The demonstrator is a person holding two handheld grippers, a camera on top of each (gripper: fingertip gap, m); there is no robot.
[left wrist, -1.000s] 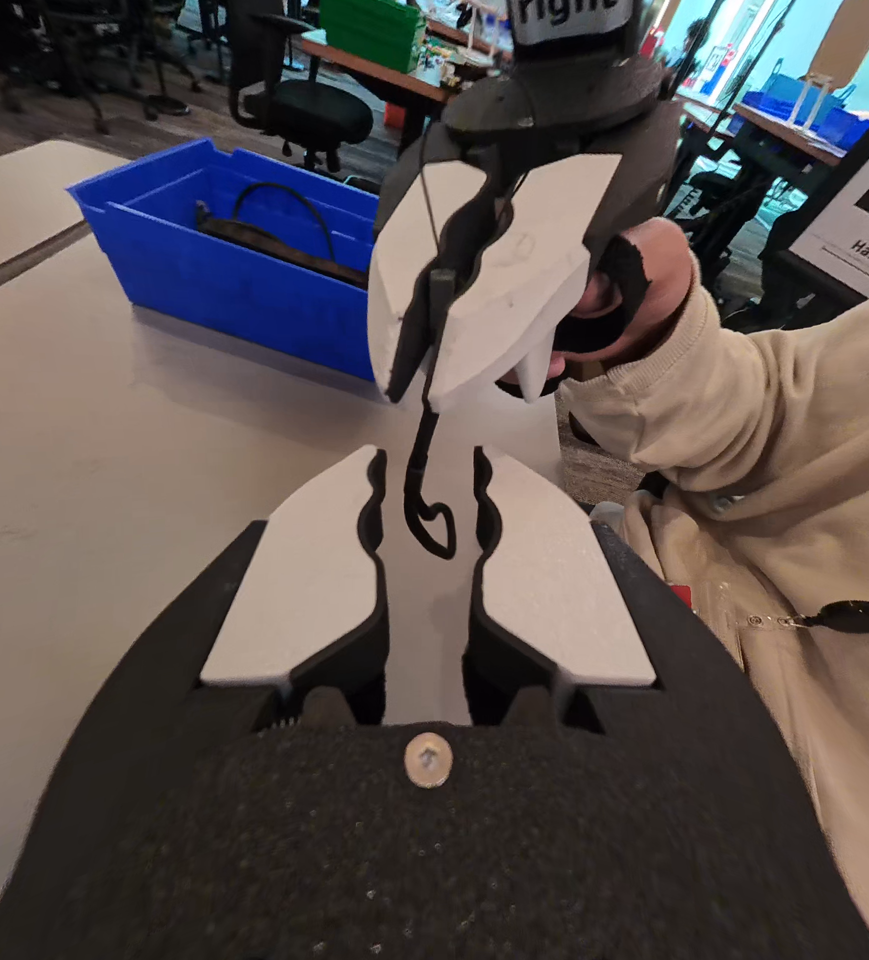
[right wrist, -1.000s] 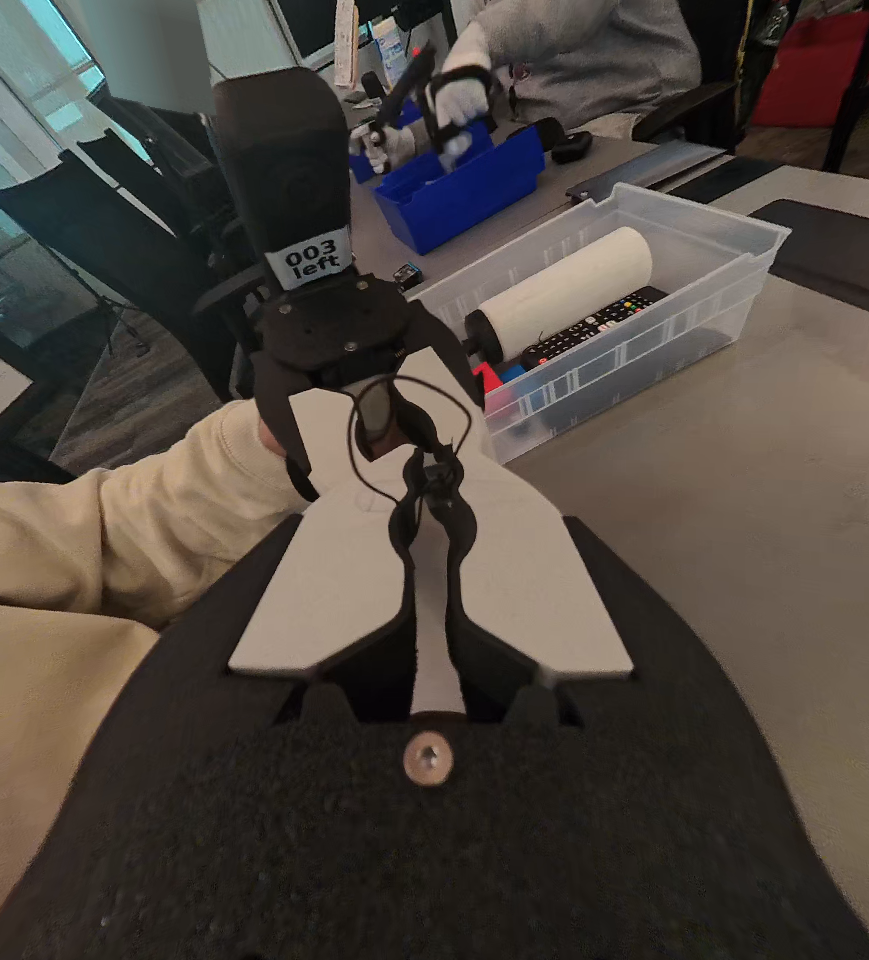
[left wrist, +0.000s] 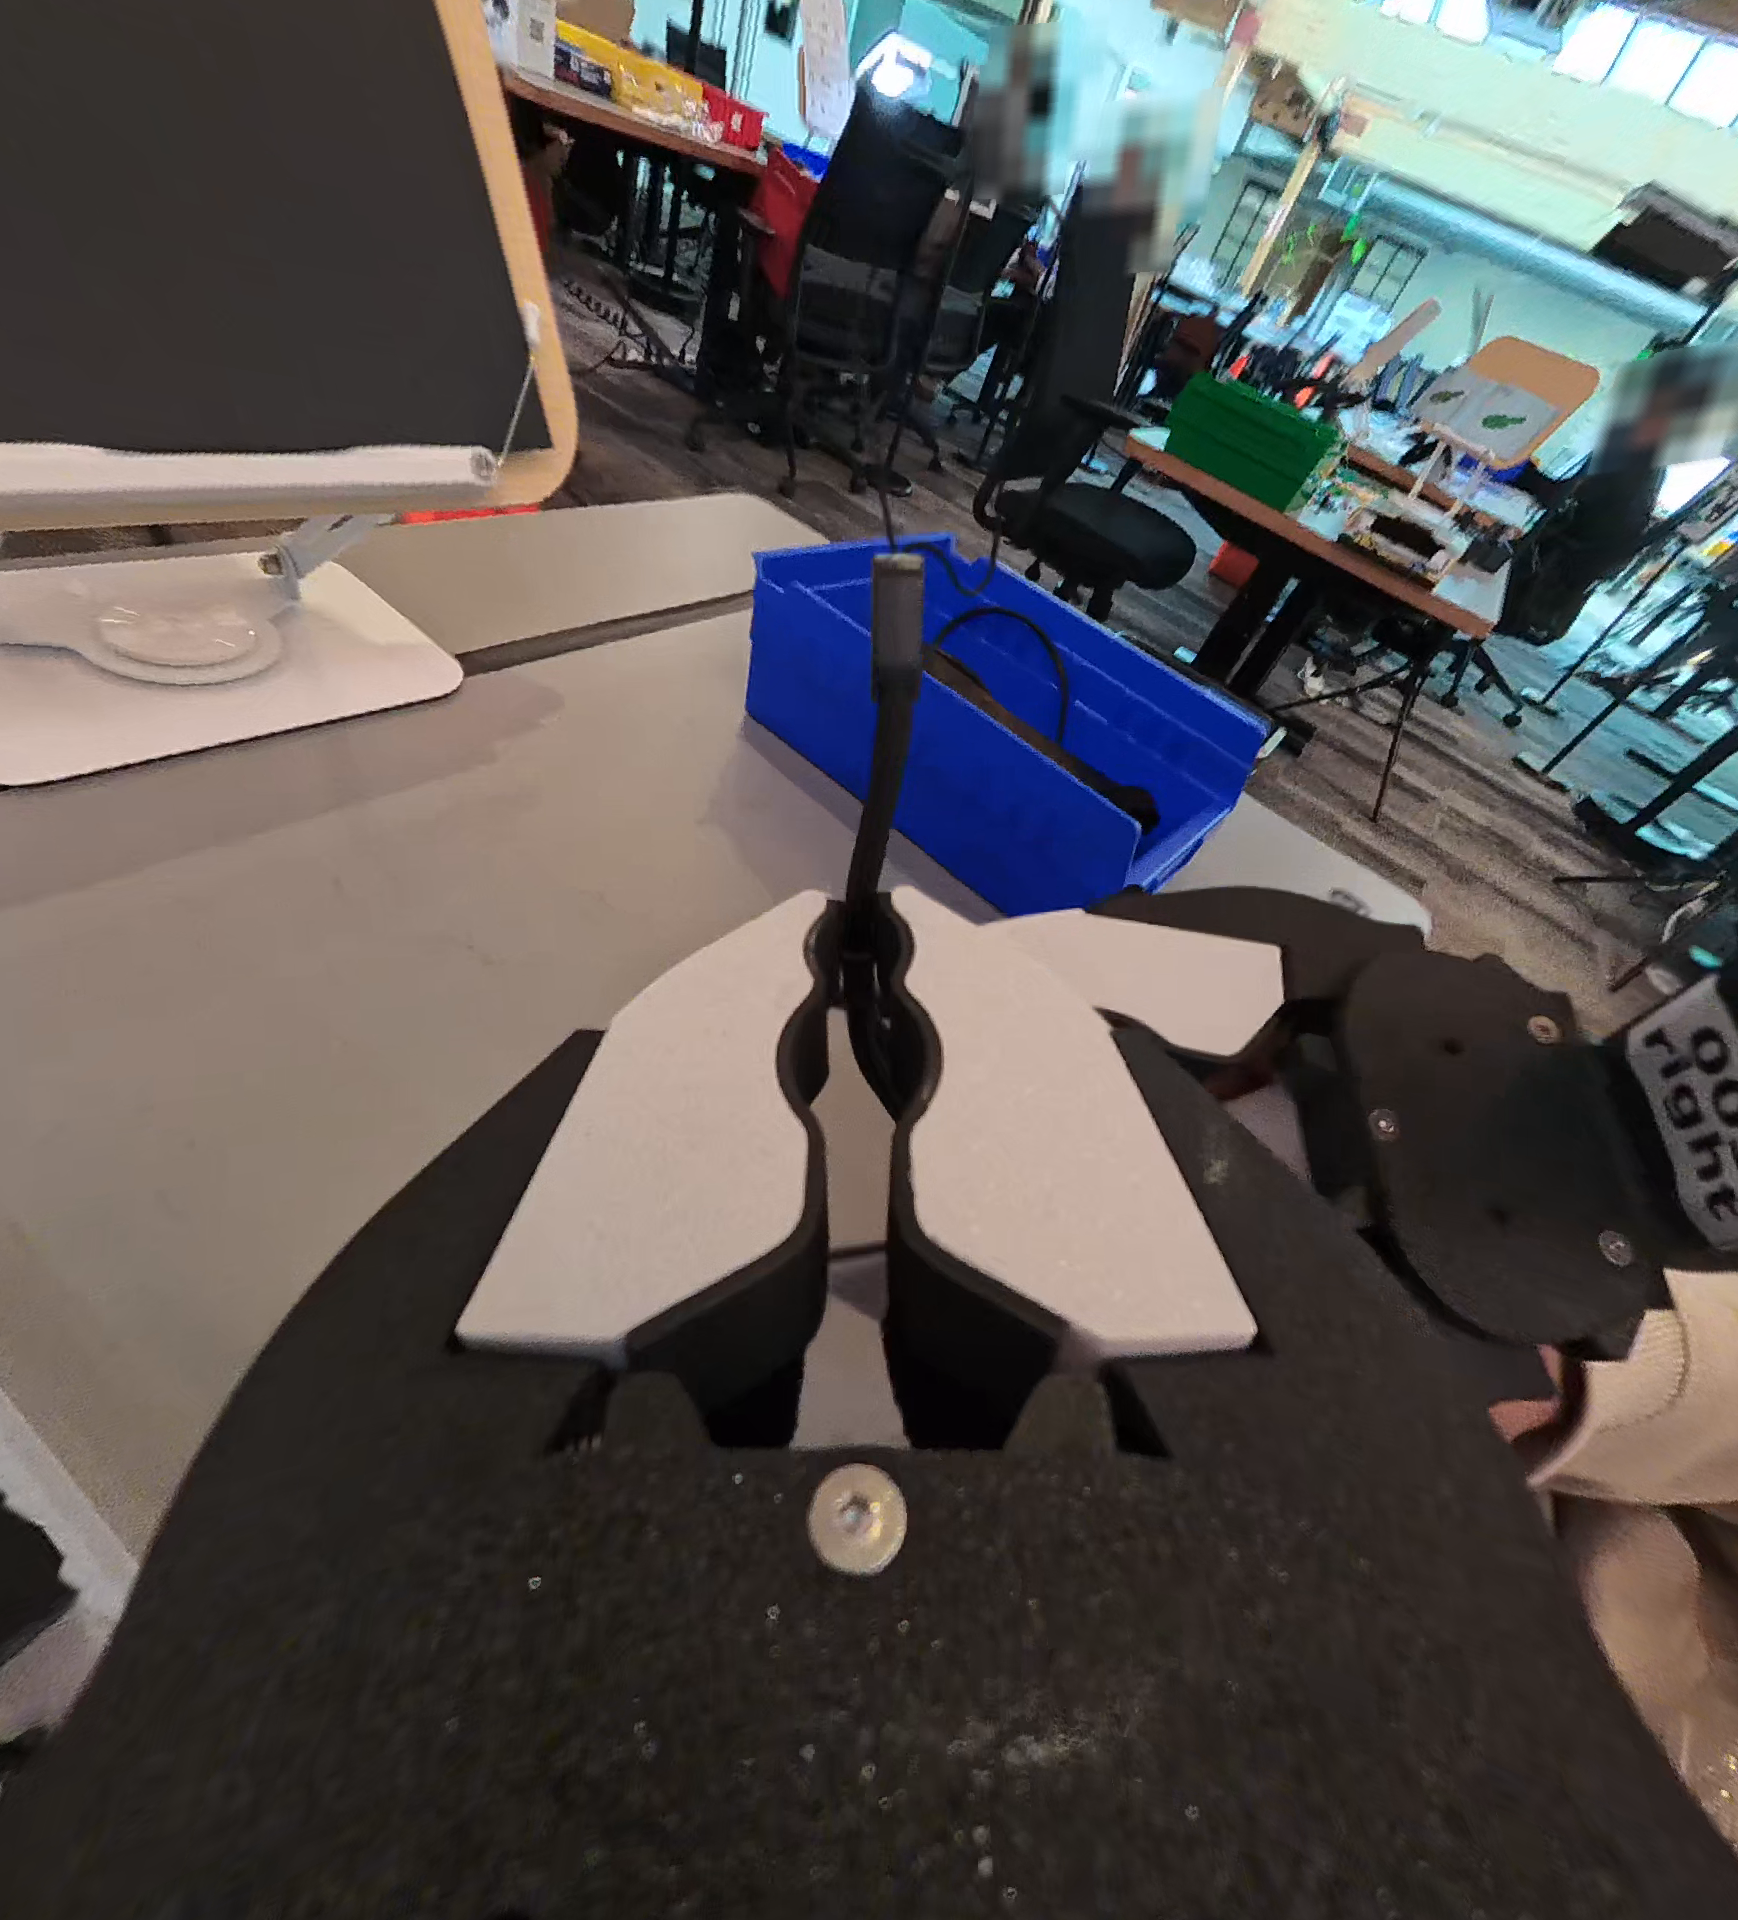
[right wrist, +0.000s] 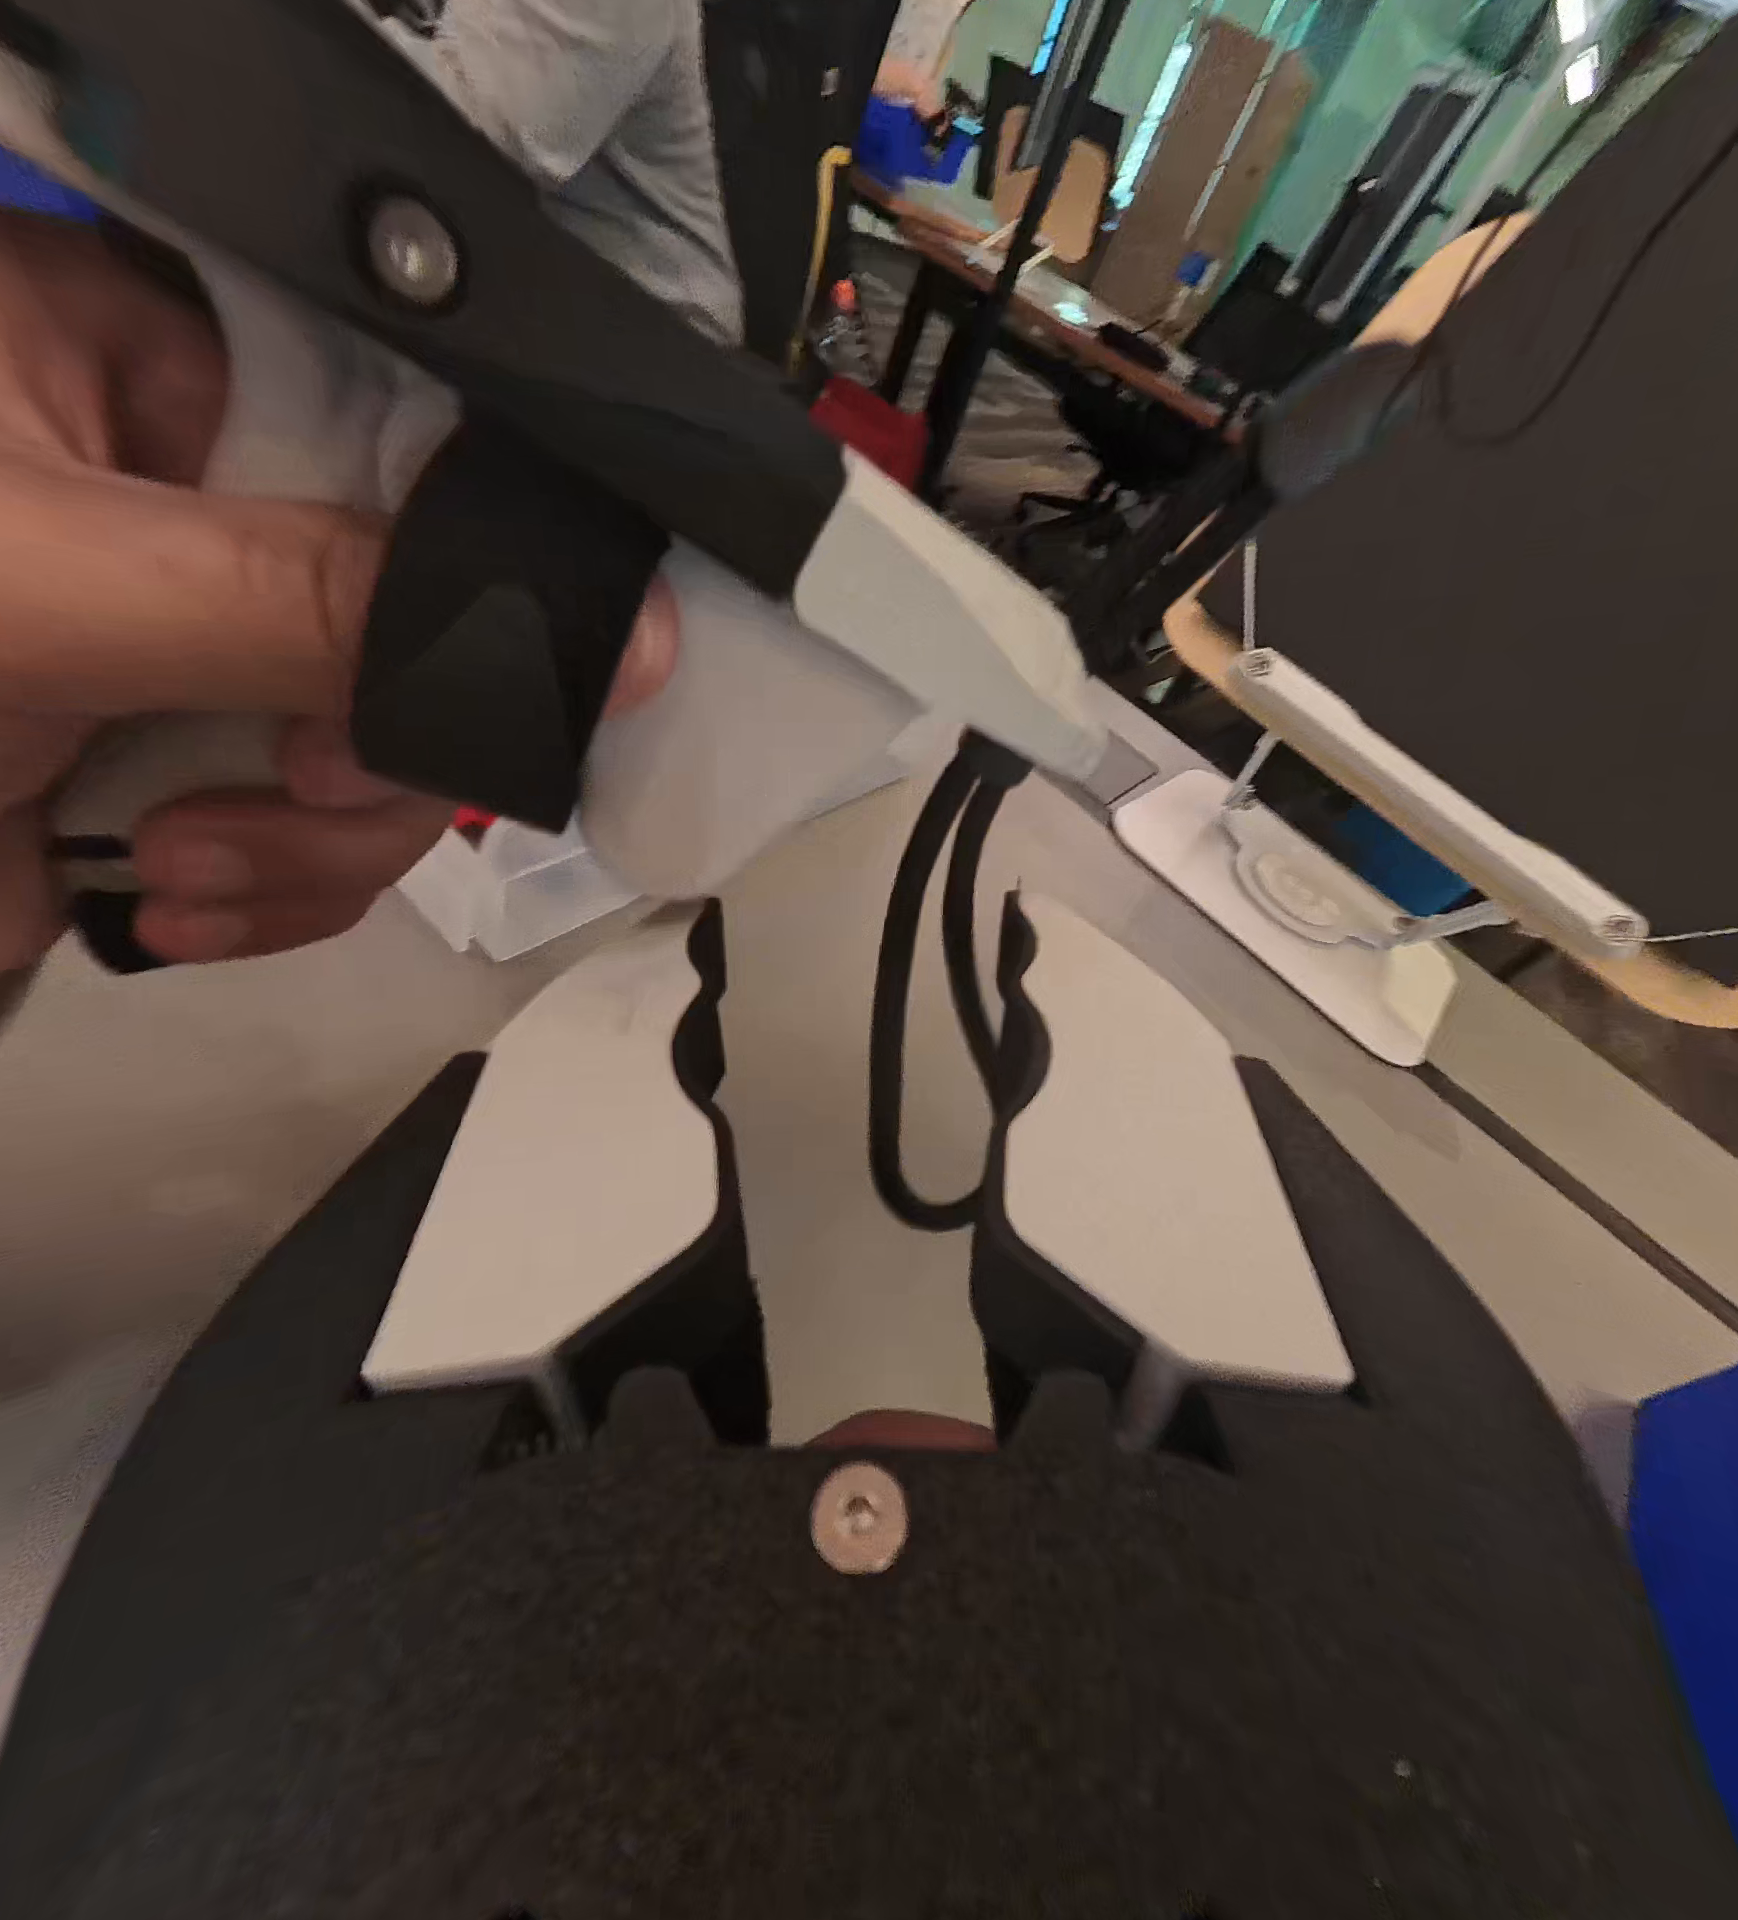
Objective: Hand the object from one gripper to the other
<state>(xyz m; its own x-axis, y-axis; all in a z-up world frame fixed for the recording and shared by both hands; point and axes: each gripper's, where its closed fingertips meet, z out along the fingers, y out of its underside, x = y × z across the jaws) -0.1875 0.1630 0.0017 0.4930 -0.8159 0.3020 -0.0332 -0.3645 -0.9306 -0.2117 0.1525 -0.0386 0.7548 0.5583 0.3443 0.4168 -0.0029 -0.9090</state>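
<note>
Black cable point(left wrist: 870, 831) pinched between the left gripper point(left wrist: 860, 935) fingertips, above the grey table point(left wrist: 273, 987); long axis upright, grey plug end topmost, loop hanging below. Right gripper point(right wrist: 860, 997) spread wide, loop dangling between its fingers, whether touching unclear. Blue bin point(left wrist: 1010, 769) behind; white stand point(left wrist: 169, 665) left.

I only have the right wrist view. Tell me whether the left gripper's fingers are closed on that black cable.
Observer: Yes. The left wrist view shows the left gripper shut on the black cable.
Operator: Give me what sticks out past its fingertips.
Observer: A stiff stem, nearly upright, ending in a grey cap.
Operator: Report what lies behind it.
Observer: A blue bin on the table, with a dark object inside.
</note>
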